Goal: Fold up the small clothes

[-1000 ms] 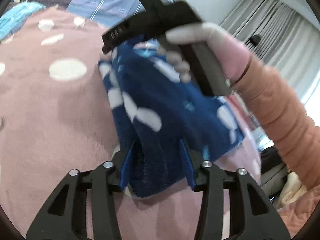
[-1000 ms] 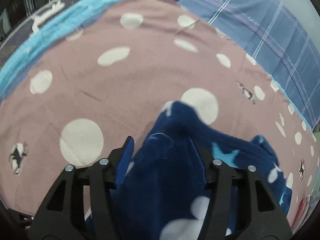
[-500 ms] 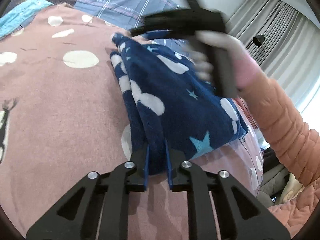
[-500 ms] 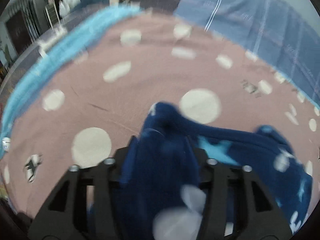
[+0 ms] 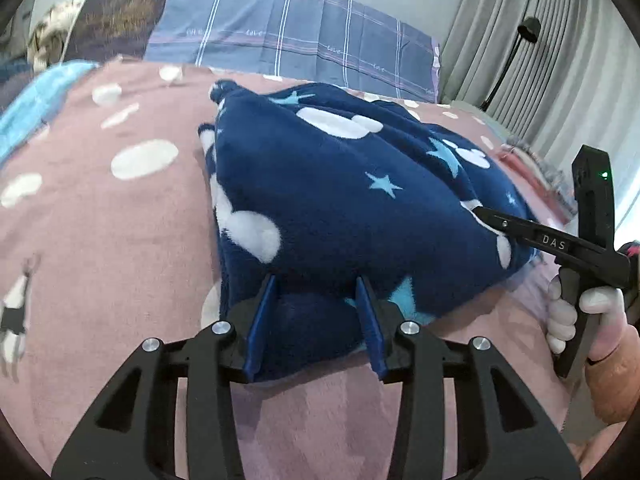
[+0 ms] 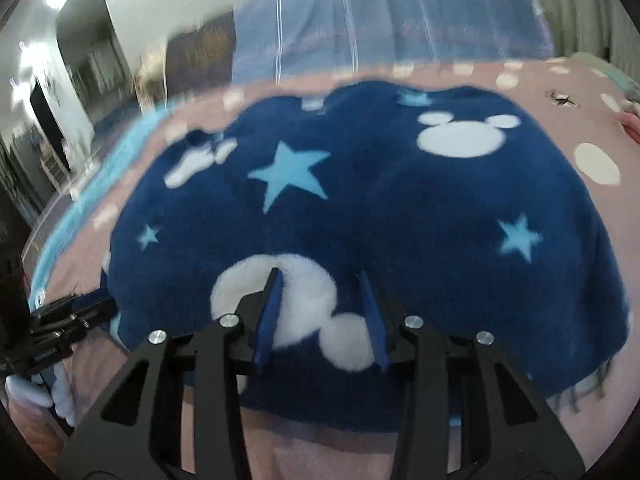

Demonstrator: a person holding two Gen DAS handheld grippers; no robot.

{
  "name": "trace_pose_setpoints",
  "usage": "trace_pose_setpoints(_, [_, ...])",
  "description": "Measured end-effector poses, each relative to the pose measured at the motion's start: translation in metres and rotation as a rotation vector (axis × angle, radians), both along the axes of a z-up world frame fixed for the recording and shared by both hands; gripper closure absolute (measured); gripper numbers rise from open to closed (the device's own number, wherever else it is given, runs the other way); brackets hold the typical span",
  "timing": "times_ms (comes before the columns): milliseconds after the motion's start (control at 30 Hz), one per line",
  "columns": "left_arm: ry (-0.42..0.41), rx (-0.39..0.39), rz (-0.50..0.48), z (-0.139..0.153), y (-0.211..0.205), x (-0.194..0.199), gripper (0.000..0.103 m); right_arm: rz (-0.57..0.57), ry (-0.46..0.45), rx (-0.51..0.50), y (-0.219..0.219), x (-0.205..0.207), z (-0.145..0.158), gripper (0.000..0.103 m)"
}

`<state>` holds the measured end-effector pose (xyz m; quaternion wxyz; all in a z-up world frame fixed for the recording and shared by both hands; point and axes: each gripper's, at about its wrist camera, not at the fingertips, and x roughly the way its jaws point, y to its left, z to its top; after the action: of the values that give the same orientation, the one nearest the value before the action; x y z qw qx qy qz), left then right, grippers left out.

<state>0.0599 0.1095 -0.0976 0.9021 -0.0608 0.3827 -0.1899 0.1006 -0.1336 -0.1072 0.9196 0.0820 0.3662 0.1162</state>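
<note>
Comparing with half a second back: the left gripper [image 5: 316, 292], then clenched on the fleece edge, now has its jaws spread apart, the near edge of the cloth lying between them without being pinched.
Left side of scene: a light-blue blanket edge [image 5: 36, 92] runs along the far left of the bed; a pink bedspread with white dots [image 5: 100, 216] covers the bed under everything.
Task's thing: the navy fleece garment with stars and white mouse-head shapes [image 5: 344, 200] lies folded in a thick mound on the bedspread, middle of the bed, no longer lifted.
Fleece from the right wrist view: the navy fleece [image 6: 360, 200] spreads wide and flat-topped, its fringe showing at the lower right edge.
Right gripper change: the right gripper [image 6: 320, 304], earlier buried in cloth, now has its jaws released and spread, tips resting over a white mouse-head patch.
Right gripper seen from the left: its black body sits at the right edge of the fleece, the fingertip [image 5: 480, 212] touching the cloth, a gloved right hand [image 5: 580, 312] around the handle.
Behind: a plaid blue pillow [image 5: 288, 48] along the headboard side, a dark brown pillow [image 5: 116, 16] beside it to the left.
Far right: grey curtains [image 5: 560, 60] and a black lamp [image 5: 528, 26].
In the way: the mound hides the bedspread beyond it; the right wrist view is blurred at its edges.
</note>
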Motion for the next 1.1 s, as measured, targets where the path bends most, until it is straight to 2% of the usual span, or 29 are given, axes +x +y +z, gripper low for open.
trace_pose_setpoints(67, [-0.001,0.023,0.022,0.0,-0.003,-0.004,0.061,-0.016,0.021,0.049,-0.003,0.004,-0.001,0.061])
trace_pose_setpoints(133, [-0.012,0.043,0.024,0.0,-0.004,-0.005,0.061,-0.002,0.016,0.027,0.0,0.006,-0.001,0.061])
trace_pose_setpoints(200, [-0.002,0.031,0.026,0.001,-0.001,-0.005,0.061,0.016,0.009,-0.004,0.002,0.005,0.002,0.061])
trace_pose_setpoints(300, [-0.002,0.019,0.029,0.0,0.001,-0.007,0.061,-0.012,0.01,0.017,-0.005,-0.01,0.018,0.06])
trace_pose_setpoints(367, [-0.008,0.043,0.035,-0.001,-0.004,-0.008,0.061,-0.012,-0.05,0.009,-0.003,-0.029,0.03,0.059])
trace_pose_setpoints(433, [-0.01,0.054,0.04,-0.001,-0.007,-0.007,0.06,-0.002,-0.092,-0.053,0.01,-0.041,0.032,0.057])
trace_pose_setpoints(467, [-0.01,0.054,0.043,-0.001,-0.008,-0.007,0.06,0.005,-0.07,-0.07,0.015,-0.037,0.027,0.052])
trace_pose_setpoints(533, [-0.01,0.048,0.047,-0.002,-0.008,-0.007,0.059,0.0,0.07,-0.065,0.018,-0.019,0.0,0.05])
trace_pose_setpoints(567, [-0.012,0.047,0.047,-0.002,-0.008,-0.008,0.059,-0.014,0.07,-0.038,0.014,-0.013,-0.012,0.05])
trace_pose_setpoints(733, [-0.027,0.066,0.054,-0.001,-0.01,-0.009,0.059,-0.002,0.065,-0.074,0.017,-0.016,-0.008,0.05])
trace_pose_setpoints(833, [-0.044,0.072,0.069,0.008,-0.011,-0.013,0.059,0.008,0.053,-0.066,0.015,-0.021,0.008,0.053])
trace_pose_setpoints(867, [-0.054,0.055,0.062,0.014,-0.012,-0.015,0.059,0.004,0.016,-0.056,0.012,-0.022,0.023,0.057])
trace_pose_setpoints(967, [-0.154,-0.036,0.03,0.045,-0.013,-0.013,0.059,-0.023,-0.093,-0.069,0.011,-0.009,0.052,0.057])
trace_pose_setpoints(1033, [-0.159,-0.03,0.03,0.051,-0.017,0.001,0.058,-0.029,-0.052,-0.037,0.01,0.014,0.048,0.057])
trace_pose_setpoints(1100, [-0.066,-0.001,0.037,0.032,-0.021,0.025,0.053,-0.007,0.14,-0.01,0.013,0.047,0.005,0.057])
